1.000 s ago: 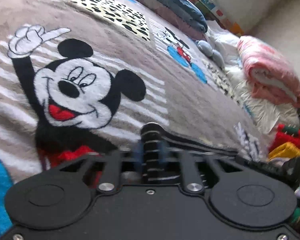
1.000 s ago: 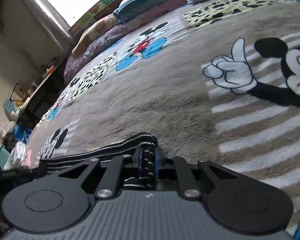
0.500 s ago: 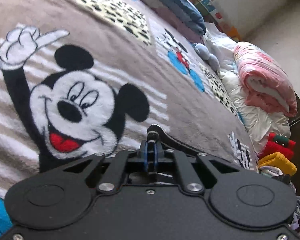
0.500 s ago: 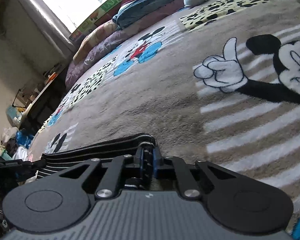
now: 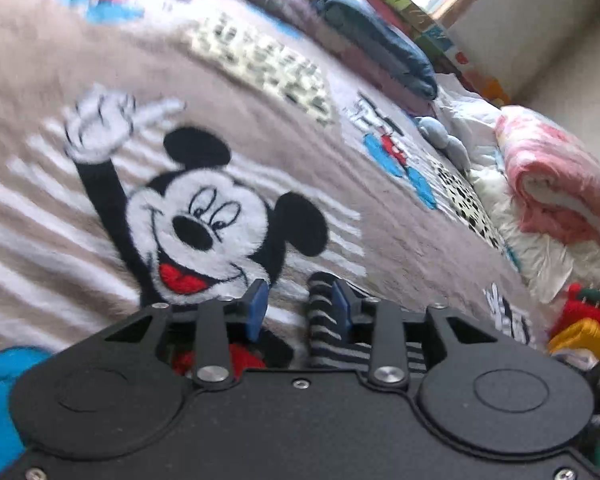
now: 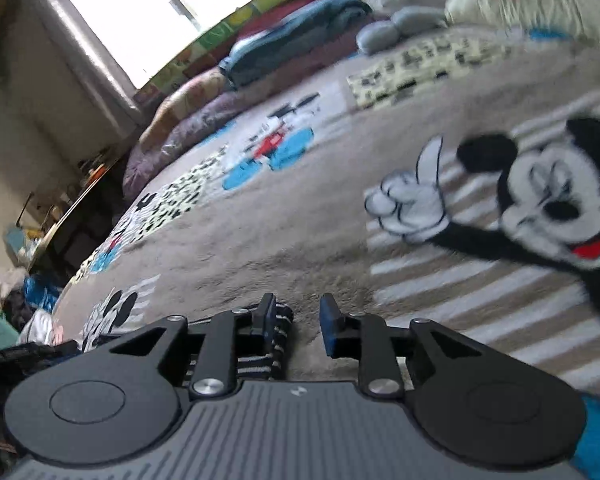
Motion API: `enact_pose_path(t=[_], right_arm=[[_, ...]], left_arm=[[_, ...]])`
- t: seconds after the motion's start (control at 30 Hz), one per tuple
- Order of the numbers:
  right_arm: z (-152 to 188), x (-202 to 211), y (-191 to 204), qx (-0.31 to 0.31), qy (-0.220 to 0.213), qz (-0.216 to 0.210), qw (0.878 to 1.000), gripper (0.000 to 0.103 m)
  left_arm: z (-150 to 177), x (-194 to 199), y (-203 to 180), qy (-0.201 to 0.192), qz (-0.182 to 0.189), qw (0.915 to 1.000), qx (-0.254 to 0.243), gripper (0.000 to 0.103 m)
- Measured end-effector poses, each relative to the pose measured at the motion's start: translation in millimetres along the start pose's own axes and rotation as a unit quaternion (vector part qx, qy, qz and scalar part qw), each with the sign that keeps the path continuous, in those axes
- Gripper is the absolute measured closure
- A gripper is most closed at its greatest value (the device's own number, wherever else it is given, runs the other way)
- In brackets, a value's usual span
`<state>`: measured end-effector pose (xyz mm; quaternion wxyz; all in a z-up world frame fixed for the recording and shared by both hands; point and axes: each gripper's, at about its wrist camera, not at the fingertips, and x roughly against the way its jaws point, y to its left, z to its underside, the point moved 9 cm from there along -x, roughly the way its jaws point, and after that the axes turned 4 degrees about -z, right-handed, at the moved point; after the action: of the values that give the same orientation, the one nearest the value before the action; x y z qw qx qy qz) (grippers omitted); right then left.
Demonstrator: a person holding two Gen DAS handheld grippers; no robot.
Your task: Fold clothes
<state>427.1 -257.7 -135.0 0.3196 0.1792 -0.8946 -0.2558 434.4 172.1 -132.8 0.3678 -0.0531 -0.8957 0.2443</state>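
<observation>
A black garment with thin white stripes point(image 5: 324, 320) lies on the brown cartoon-mouse blanket point(image 5: 260, 152). In the left wrist view my left gripper point(image 5: 298, 306) is open, and a bunched edge of the garment leans against its right blue pad point(image 5: 340, 306). In the right wrist view my right gripper point(image 6: 298, 326) is open too, with the striped garment point(image 6: 276, 344) resting against its left finger. Most of the garment is hidden under both gripper bodies.
Folded blue bedding point(image 5: 384, 48) and purple quilts line the far edge under a window. A rolled pink blanket point(image 5: 556, 184) lies on white bedding at the right. Red and yellow knitwear point(image 5: 584, 324) sits beyond the bed's right edge. A cluttered desk point(image 6: 60, 216) stands to the left.
Both grippers were shut on the striped garment's edge; now both have opened and let it go. Both views shifted and are blurred by motion.
</observation>
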Motion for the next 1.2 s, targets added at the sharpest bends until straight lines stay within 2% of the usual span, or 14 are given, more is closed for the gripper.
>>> enact_pose_path(t=[0.07,0.2,0.33,0.43,0.57,0.67,0.77,0.8,0.87,0.97,1.03,1.1,1.17,1.2], right_arm=[[4,25,5,0.008,-0.011,-0.006,1.000,0.075],[29,80,-4,-0.029,-0.054,-0.009,0.998,0.067],[69,134,-29,-0.077,-0.097,0.003,0.992,0.062],[99,176,-48,-0.113,-0.129,0.013,0.985,0.058],[131,205,-81,-0.176,-0.167,0.011,0.970,0.050],[140,210,-95,-0.198,-0.188,-0.016,0.962,0.051],[135,208,-100,-0.208,-0.197,-0.044,0.957,0.048],[134,207,-103,-0.214,-0.201,-0.052,0.955,0.048],[132,204,-109,-0.228,-0.206,-0.064,0.949,0.048],[129,202,-112,-0.239,-0.209,-0.079,0.945,0.048],[127,202,-115,-0.247,-0.211,-0.089,0.942,0.048],[125,202,-118,-0.256,-0.213,-0.099,0.938,0.048],[124,202,-121,-0.265,-0.216,-0.109,0.934,0.048],[123,202,-123,-0.269,-0.217,-0.113,0.932,0.048]], left_arm=[[12,23,-15,-0.016,0.007,0.9995,-0.027,0.070],[58,58,-54,-0.030,0.019,0.9960,-0.083,0.070],[130,85,-105,-0.025,0.055,0.9902,-0.126,0.070],[188,103,-150,-0.021,0.079,0.9809,-0.176,0.063],[259,115,-207,-0.020,0.091,0.9519,-0.292,0.062],[300,113,-239,-0.020,0.081,0.9165,-0.391,0.056],[330,108,-259,-0.025,0.062,0.8833,-0.464,0.055],[336,106,-263,-0.028,0.056,0.8752,-0.480,0.055],[350,100,-270,-0.035,0.034,0.8556,-0.515,0.054],[366,88,-274,-0.057,-0.023,0.8220,-0.566,0.054],[371,80,-273,-0.062,-0.054,0.8093,-0.582,0.055],[373,72,-272,-0.063,-0.078,0.8062,-0.583,0.058],[372,64,-269,-0.059,-0.100,0.8080,-0.578,0.077],[373,63,-270,-0.063,-0.108,0.7978,-0.590,0.096]])
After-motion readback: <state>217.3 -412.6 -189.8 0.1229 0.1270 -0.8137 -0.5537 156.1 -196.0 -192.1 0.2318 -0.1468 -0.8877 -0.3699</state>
